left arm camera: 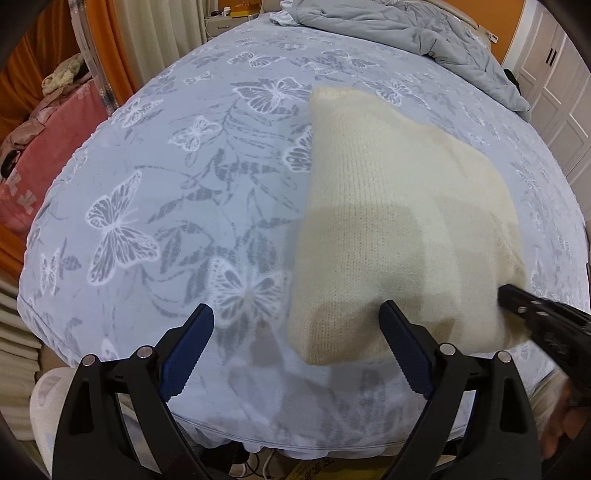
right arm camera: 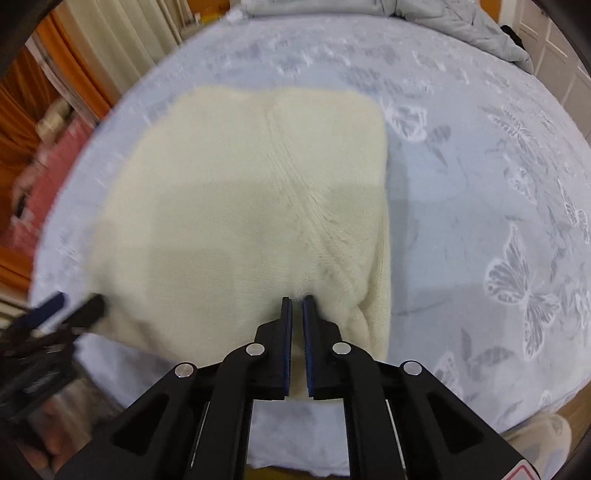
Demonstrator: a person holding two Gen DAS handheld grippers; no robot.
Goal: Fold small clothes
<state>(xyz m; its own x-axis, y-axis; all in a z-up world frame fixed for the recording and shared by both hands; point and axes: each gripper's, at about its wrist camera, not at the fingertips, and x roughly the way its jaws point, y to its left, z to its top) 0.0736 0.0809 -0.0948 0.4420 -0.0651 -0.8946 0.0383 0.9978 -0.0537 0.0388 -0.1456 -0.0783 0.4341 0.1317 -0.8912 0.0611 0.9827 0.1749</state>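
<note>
Lying folded on butterfly bedspread (left arm camera: 155, 192), cream knit (left arm camera: 388, 221), left gripper (left arm camera: 297, 321) spread wide, right gripper (right arm camera: 297, 300) nearly closed, grey quilt (left arm camera: 406, 29) beyond.

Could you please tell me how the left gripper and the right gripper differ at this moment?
The left gripper stands wide open, while the right gripper is nearly closed. The left gripper holds nothing, one finger over the bedspread; the right gripper pinches the near edge of the cream knit garment. Both have black frames with blue pads.
</note>
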